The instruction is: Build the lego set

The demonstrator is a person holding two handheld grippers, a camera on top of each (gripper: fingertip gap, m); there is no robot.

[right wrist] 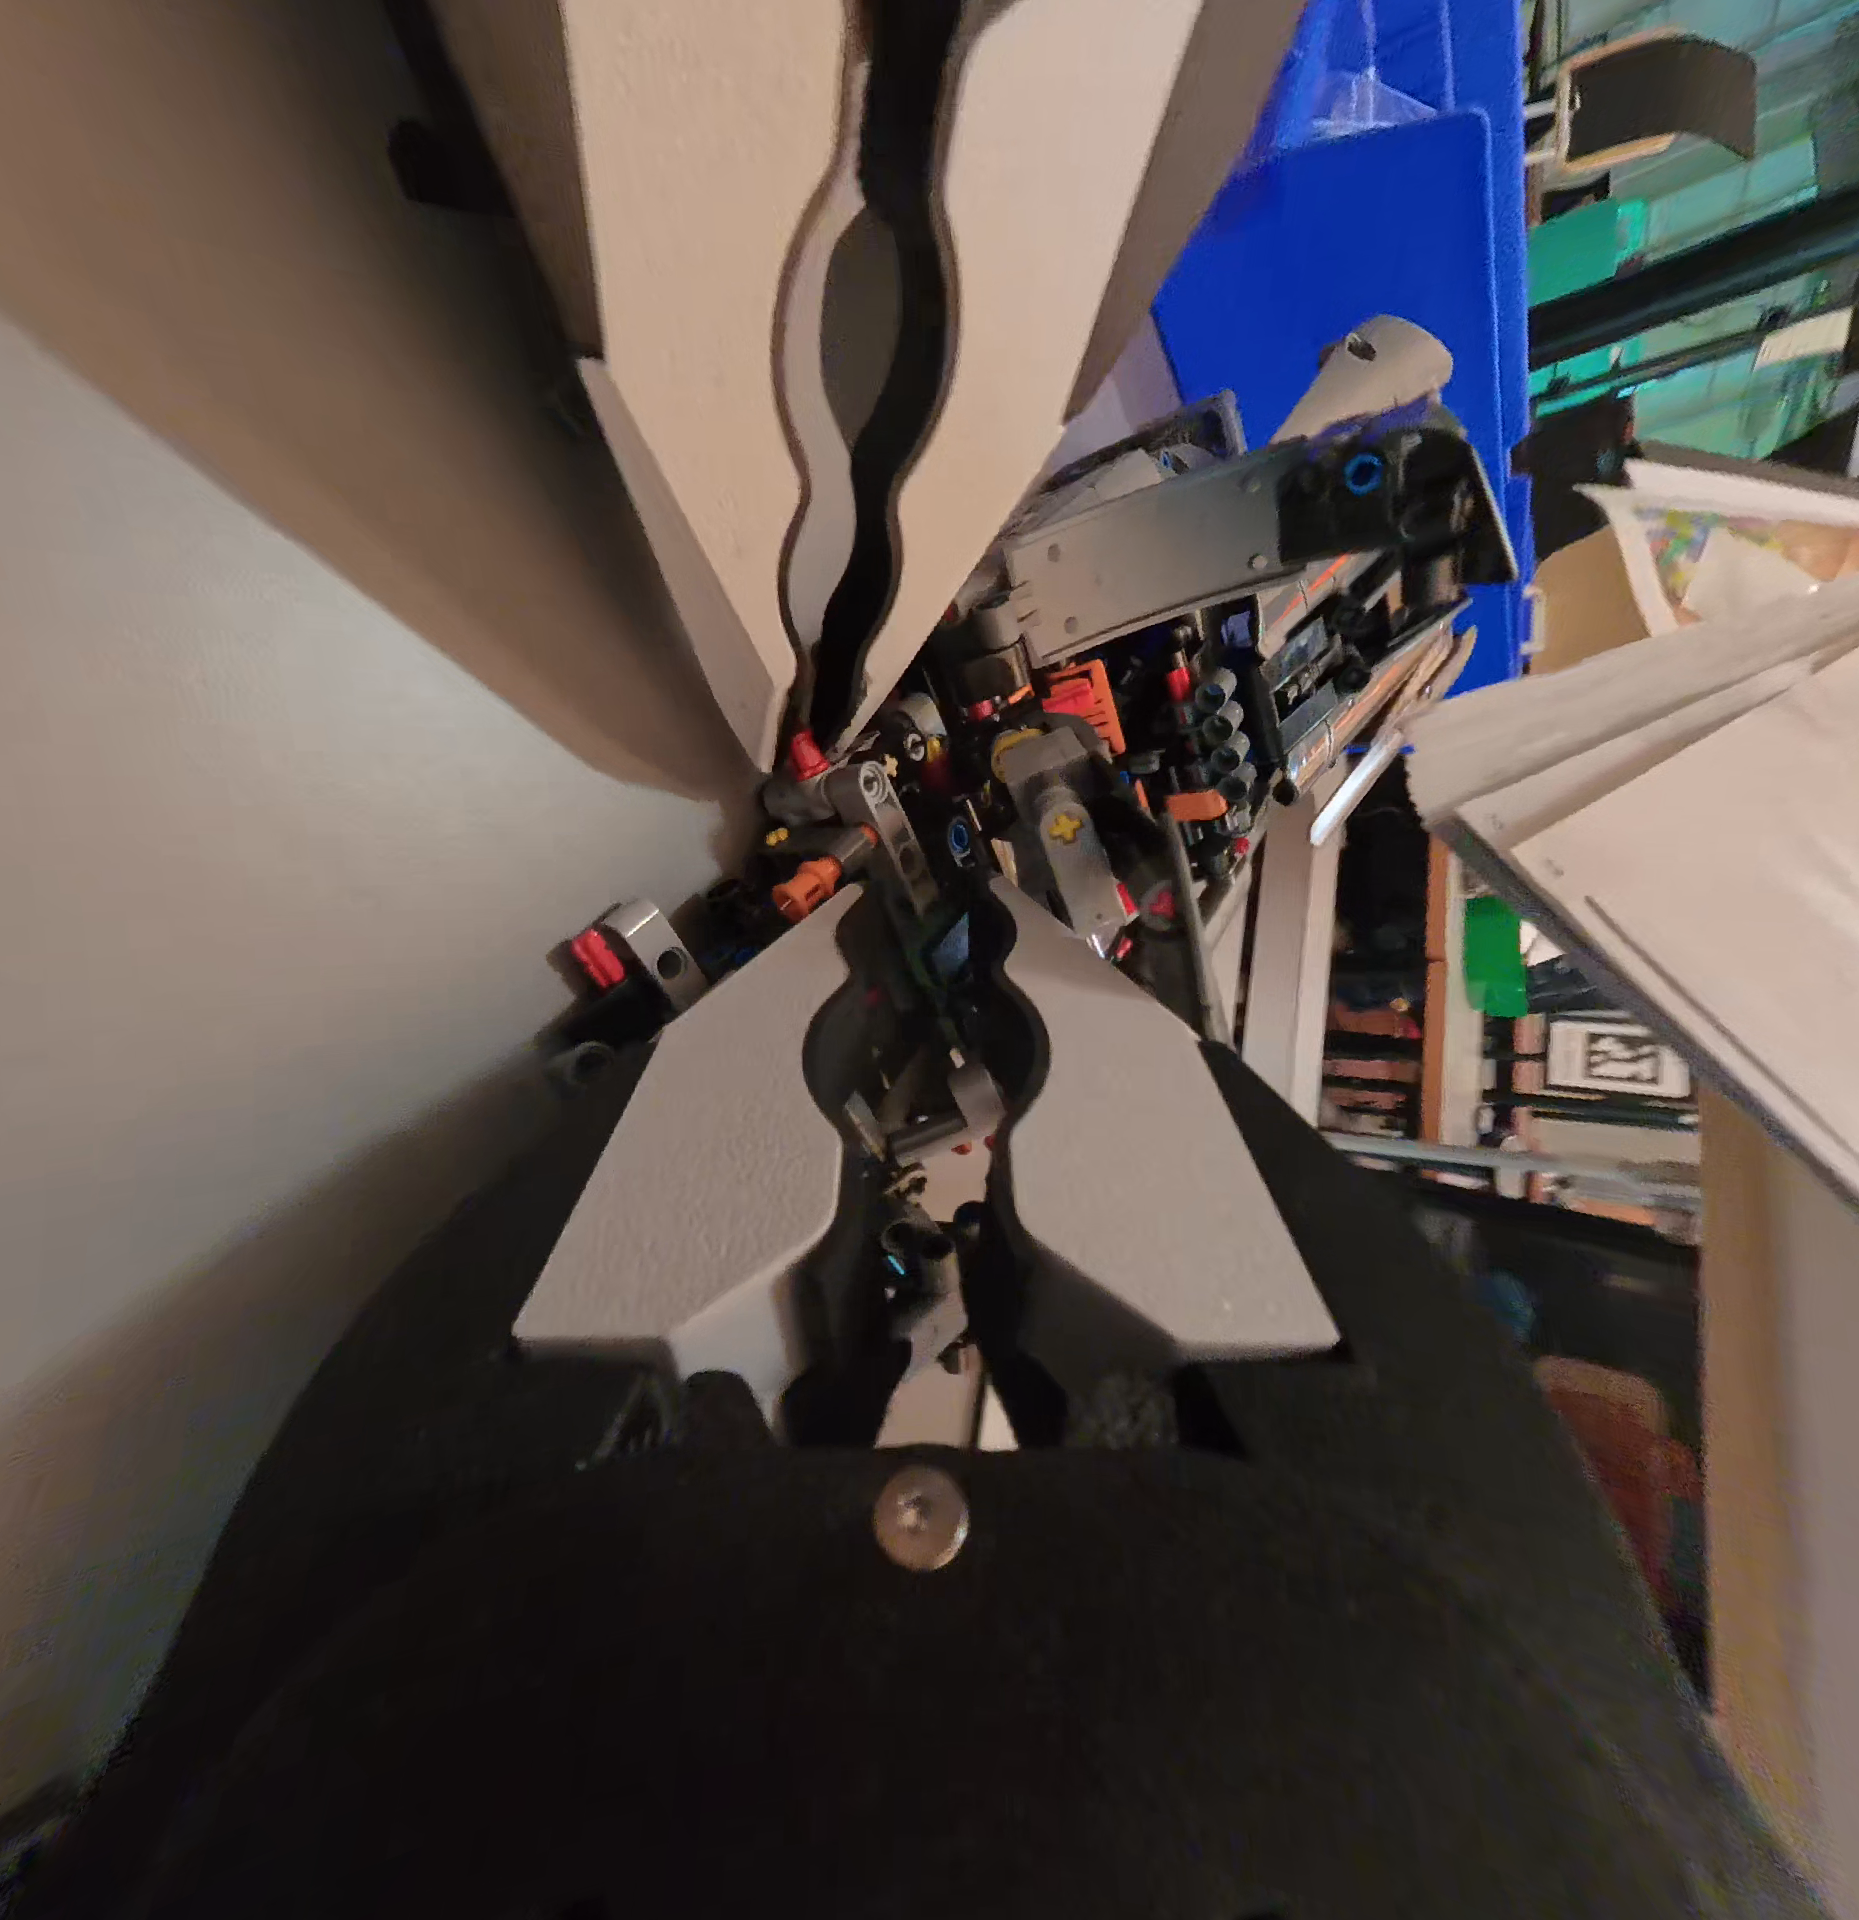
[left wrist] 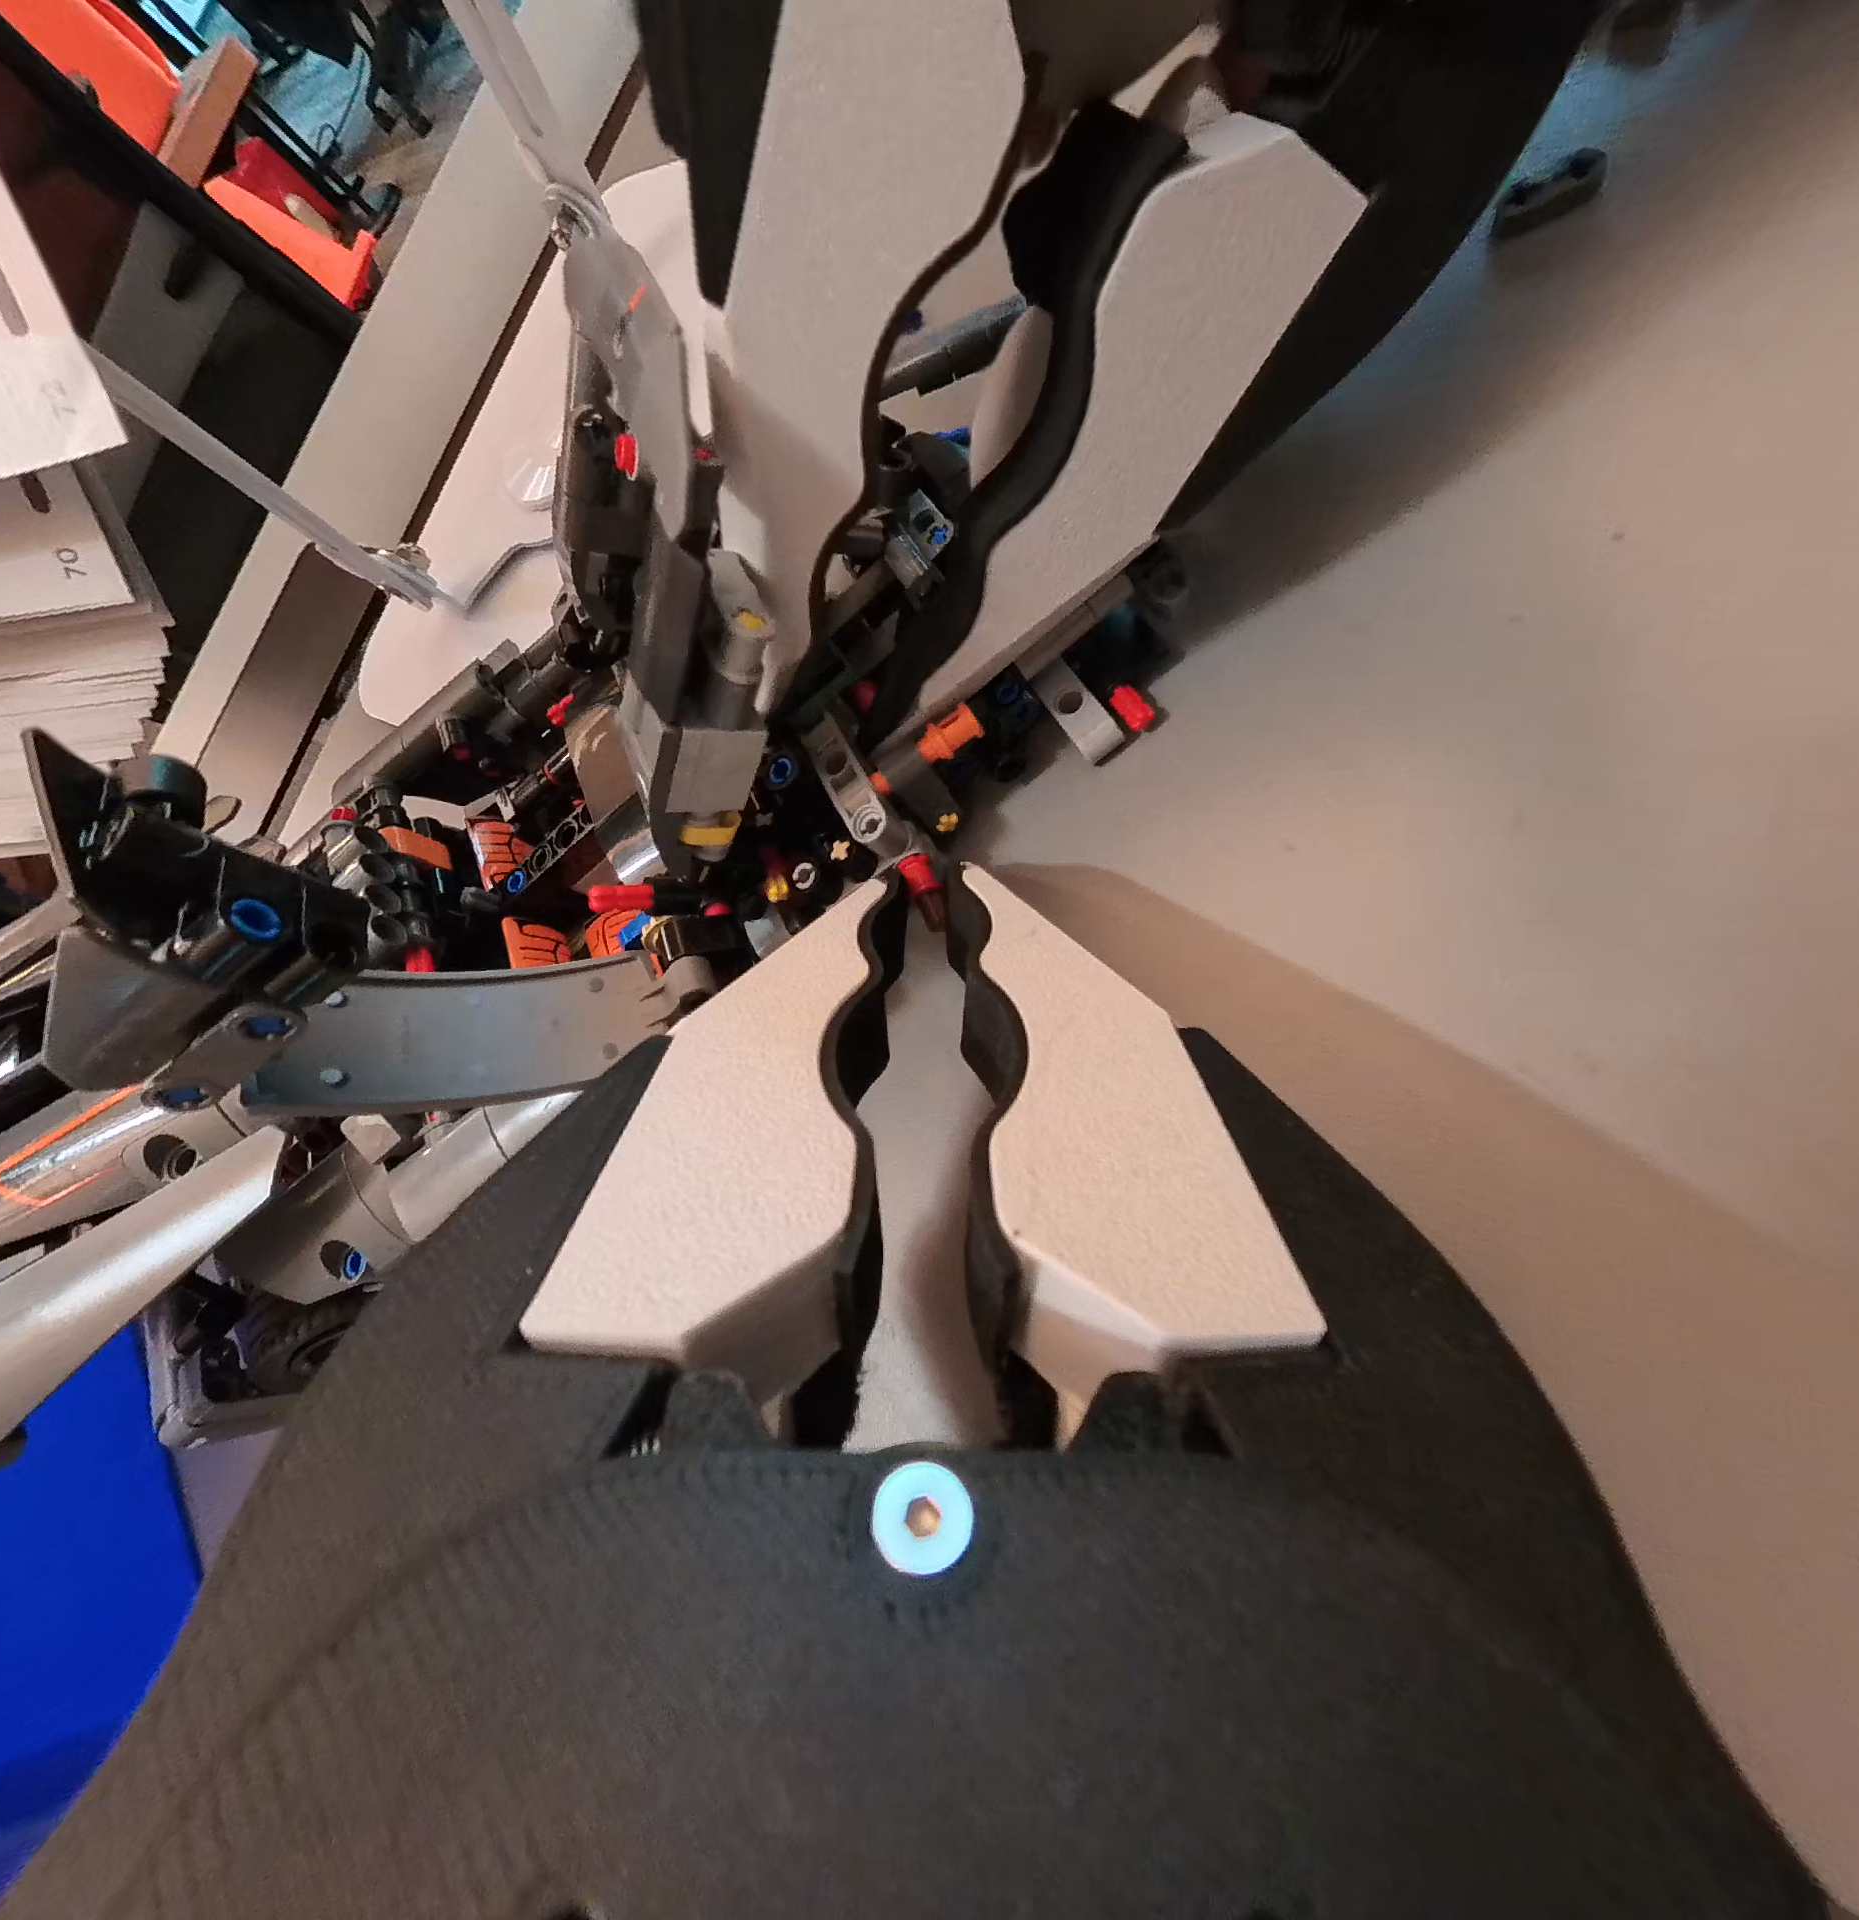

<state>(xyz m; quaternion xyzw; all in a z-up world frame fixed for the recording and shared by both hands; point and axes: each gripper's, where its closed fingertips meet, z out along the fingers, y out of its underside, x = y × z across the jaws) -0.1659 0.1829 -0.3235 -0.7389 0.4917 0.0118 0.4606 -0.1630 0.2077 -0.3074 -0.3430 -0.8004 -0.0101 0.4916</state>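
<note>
A pale table (left wrist: pixel 1527 623) carries the model (left wrist: pixel 634 810), directly ahead of both tools. The left gripper (left wrist: pixel 923 894) is nearly closed, its tips pinching a red pin (left wrist: pixel 917 871) at the model's near edge. The right gripper (right wrist: pixel 925 914) is clamped on a dark beam (right wrist: pixel 920 935). The model is probably rigid but fragile: grip beams, not panels.
</note>
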